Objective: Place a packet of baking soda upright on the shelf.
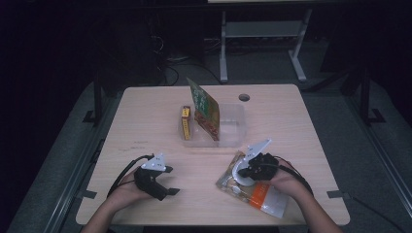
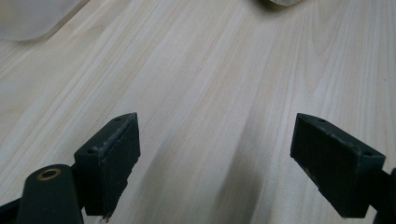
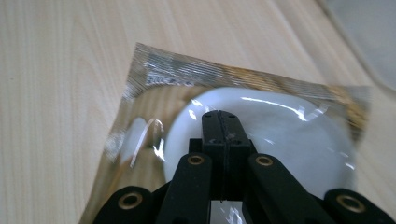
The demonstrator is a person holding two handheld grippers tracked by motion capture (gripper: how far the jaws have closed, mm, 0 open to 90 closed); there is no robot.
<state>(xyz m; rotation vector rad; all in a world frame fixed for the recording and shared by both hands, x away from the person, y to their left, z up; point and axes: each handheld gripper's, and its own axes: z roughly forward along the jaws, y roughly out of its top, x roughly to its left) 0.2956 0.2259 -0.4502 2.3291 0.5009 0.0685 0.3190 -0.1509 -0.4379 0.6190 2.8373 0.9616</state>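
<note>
— Where, against the clear rectangular plastic bin [image 1: 232,127]?

— Nearer the person than the bin and a little to its right: flat clear plastic packet with an orange-and-white end and a round white piece inside [image 1: 252,190], lying on the pale wooden table [image 1: 291,121]. Directly over it, the right gripper [image 1: 243,171], black, tip above the white round piece. In the right gripper view, jaws pressed together with no gap, nothing seen between them, pointing down at the white piece [image 3: 261,135] under the glossy film. Touching the film or just above it: cannot tell.

— And the other tool?

— Left gripper [image 1: 167,182], nearer the person than the bin and to its left, well apart from the packet. Jaws spread wide, holding nothing, bare wood between them in the left gripper view.

— Inside the bin?

— 2 things at its left end: a small yellow-and-red carton [image 1: 185,122], upright, and a green-and-red flat pack [image 1: 204,109] leaning tilted beside it.

— Any readable writing?

— Print on the packet's sealed edge and on the carton, too blurred to read.
</note>
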